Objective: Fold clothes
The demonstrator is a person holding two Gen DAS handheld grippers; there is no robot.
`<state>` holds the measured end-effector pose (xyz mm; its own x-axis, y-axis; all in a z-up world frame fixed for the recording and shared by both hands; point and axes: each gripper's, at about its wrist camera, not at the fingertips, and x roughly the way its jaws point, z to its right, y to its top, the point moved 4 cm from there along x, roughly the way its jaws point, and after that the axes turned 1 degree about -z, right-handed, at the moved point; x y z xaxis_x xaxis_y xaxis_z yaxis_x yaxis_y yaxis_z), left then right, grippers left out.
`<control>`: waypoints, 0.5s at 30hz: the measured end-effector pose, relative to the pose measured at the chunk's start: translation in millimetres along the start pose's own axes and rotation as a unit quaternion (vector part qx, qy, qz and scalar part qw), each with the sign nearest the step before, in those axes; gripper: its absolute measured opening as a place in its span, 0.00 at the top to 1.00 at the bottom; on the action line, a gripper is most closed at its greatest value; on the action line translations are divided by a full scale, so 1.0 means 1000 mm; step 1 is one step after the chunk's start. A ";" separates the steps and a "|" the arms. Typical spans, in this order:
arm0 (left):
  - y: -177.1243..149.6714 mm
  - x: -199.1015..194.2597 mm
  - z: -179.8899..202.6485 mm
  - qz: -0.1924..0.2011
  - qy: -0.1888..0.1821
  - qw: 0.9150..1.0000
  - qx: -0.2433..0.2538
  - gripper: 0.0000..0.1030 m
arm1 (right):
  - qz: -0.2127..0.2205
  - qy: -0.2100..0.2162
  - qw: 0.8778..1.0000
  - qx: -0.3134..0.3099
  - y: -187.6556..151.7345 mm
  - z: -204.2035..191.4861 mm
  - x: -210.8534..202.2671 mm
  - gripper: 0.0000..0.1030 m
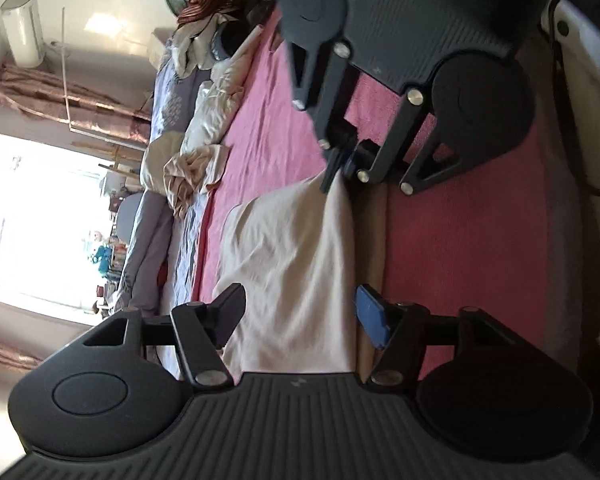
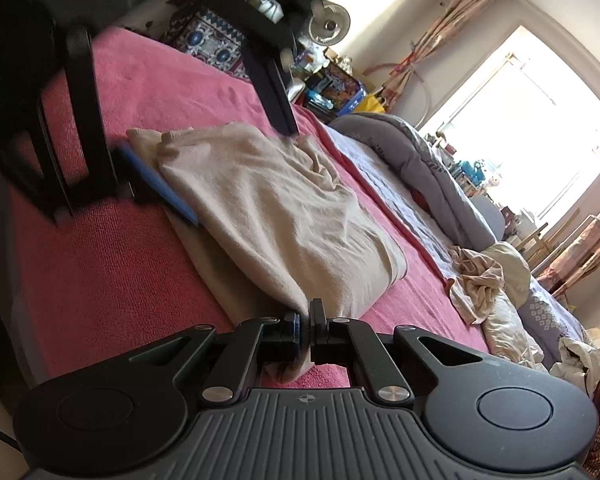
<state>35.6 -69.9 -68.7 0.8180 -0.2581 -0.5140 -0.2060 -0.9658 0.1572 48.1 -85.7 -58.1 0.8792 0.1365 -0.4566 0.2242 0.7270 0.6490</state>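
A folded cream knit garment [image 2: 276,216] lies on a pink terry bedspread [image 2: 112,276], spanning the space between the two grippers. The right gripper [image 2: 305,322] has its jaws pressed together on the near corner of the garment, a fold of cloth pinched between them and a little hanging below. The left gripper [image 1: 296,312] stands with its jaws wide apart, one to each side of the garment's end; the cloth lies between them, and the blue-padded finger [image 1: 374,320] sits just beside its edge without any visible squeeze. Counted: one garment being folded, two grippers, and one loose heap of beige and cream clothes [image 2: 486,280] farther along the bed, beside a grey quilt [image 2: 432,160]. The left wrist view alone shows the right gripper from the front, closed at the garment's far corner [image 1: 332,174], and a white wall-mounted air conditioner [image 1: 24,30]. The right wrist view alone shows the left gripper's two fingers astride the garment's far end [image 2: 220,168], a pedestal fan [image 2: 329,24] and a patterned blue and white cushion [image 2: 208,40].
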 end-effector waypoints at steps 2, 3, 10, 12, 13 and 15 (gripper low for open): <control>0.004 0.013 -0.001 0.000 0.000 1.000 -0.001 0.37 | 0.001 -0.001 1.000 0.002 0.001 0.001 -0.001 0.94; 0.005 0.017 -0.002 -0.001 0.000 1.000 -0.003 0.38 | 0.002 -0.001 1.000 0.003 0.001 0.002 -0.001 0.94; -0.019 0.029 -0.010 -0.044 -0.002 0.999 -0.024 0.69 | 0.003 -0.004 1.000 0.005 0.002 -0.004 -0.001 0.94; -0.028 0.029 -0.004 -0.058 -0.013 0.998 -0.021 0.88 | 0.003 -0.003 1.000 0.004 0.001 -0.005 0.000 0.94; -0.031 0.028 0.001 -0.061 -0.012 0.998 -0.014 0.89 | 0.003 -0.004 1.000 0.003 0.001 -0.005 0.000 0.94; -0.036 0.025 0.007 -0.065 -0.008 0.998 -0.003 0.91 | 0.003 -0.005 1.000 0.003 0.002 -0.006 0.000 0.94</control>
<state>59.4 -41.9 -93.5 0.8292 -0.1318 -0.5432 -0.0962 -0.9909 0.0936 45.8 -80.4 -60.8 0.8851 0.1342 -0.4456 0.2204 0.7224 0.6554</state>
